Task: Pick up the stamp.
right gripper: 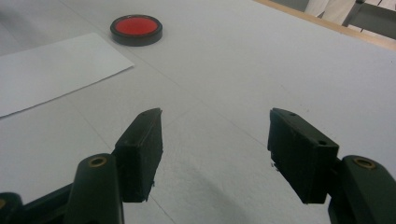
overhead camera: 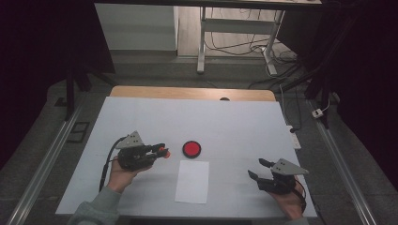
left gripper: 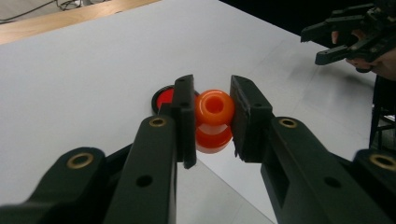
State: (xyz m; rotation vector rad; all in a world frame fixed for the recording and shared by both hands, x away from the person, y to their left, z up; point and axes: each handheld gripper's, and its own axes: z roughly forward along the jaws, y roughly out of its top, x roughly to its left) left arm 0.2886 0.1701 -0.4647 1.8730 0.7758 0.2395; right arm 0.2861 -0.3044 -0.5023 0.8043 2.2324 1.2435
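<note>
On the table: left claw (left gripper: 212, 114) grips one orange stamp (left gripper: 214, 120); right claw (right gripper: 215, 149) gapes empty.

Both grippers black, two blocky flat-faced jaws each. Left gripper (overhead camera: 163, 151): brass-coloured pivot bushings and plain round holes along the jaw arms, grey three-cornered plate on top, black cable off the rear. Right gripper (overhead camera: 256, 168): same plate, same bushings. Left sleeve (overhead camera: 96, 208) grey-green.
</note>
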